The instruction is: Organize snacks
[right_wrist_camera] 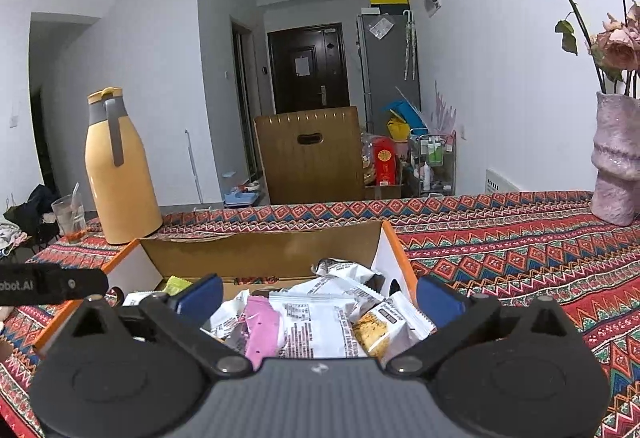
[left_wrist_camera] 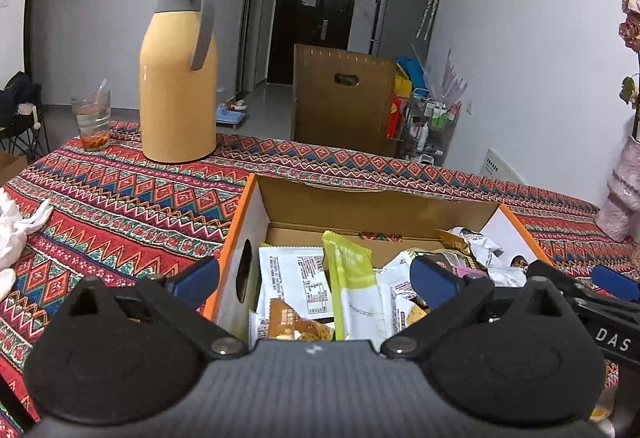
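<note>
Both tongs, left [left_wrist_camera: 314,280] and right [right_wrist_camera: 320,296], hang wide and empty over the box [left_wrist_camera: 380,207] on the bench [right_wrist_camera: 520,238], snacks [right_wrist_camera: 316,322] heaped inside; sorting looks underway, next probably closing on one packet.

Snack packets [left_wrist_camera: 352,290] crowd my box [left_wrist_camera: 240,222]; bare cloth [left_wrist_camera: 120,205] lies left, thermos [left_wrist_camera: 178,77] blocking upper left.
</note>
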A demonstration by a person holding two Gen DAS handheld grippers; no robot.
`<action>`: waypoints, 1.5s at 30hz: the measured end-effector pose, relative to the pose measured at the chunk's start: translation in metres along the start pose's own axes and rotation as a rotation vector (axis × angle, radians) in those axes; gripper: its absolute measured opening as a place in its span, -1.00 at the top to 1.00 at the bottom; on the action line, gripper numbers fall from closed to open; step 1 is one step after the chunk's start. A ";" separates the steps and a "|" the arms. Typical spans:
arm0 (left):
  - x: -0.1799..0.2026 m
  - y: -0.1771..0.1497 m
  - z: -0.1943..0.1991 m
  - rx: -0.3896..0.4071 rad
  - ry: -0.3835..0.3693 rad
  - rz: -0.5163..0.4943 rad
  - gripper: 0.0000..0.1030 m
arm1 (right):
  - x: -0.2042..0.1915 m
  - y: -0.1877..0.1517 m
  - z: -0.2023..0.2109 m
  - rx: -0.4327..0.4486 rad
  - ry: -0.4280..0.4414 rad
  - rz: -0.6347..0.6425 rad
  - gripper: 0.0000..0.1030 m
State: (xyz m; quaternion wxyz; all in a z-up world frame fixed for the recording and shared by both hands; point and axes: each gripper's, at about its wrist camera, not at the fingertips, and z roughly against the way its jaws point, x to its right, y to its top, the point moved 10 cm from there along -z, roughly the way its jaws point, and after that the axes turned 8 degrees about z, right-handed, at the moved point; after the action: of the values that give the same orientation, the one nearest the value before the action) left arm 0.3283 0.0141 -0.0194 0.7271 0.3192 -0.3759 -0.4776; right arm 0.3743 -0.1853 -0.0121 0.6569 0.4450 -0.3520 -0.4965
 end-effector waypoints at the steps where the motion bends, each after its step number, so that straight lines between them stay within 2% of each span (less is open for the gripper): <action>1: 0.000 0.000 0.001 -0.001 -0.001 0.003 -1.00 | 0.000 0.001 0.002 0.003 -0.001 0.003 -1.00; 9: 0.007 -0.001 0.025 0.002 -0.029 -0.029 -1.00 | -0.009 0.011 0.030 0.029 0.002 0.033 -1.00; 15: 0.007 -0.012 0.050 -0.009 -0.058 -0.055 -1.00 | -0.014 0.004 0.059 0.035 0.004 0.045 -1.00; 30: -0.016 -0.055 0.095 -0.048 -0.082 -0.119 -1.00 | -0.017 -0.056 0.122 -0.032 0.003 0.045 -1.00; 38: -0.029 -0.088 0.098 -0.102 -0.086 -0.113 -1.00 | -0.013 -0.083 0.132 -0.094 -0.002 0.020 -1.00; 45: -0.046 -0.101 0.092 -0.146 -0.079 -0.070 -1.00 | -0.015 -0.098 0.134 -0.130 0.004 0.010 -1.00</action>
State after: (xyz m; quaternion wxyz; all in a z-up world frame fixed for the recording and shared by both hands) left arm 0.1924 0.0128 -0.0667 0.7159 0.2593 -0.3570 -0.5411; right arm 0.2163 -0.2132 -0.0558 0.6875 0.4009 -0.3198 -0.5141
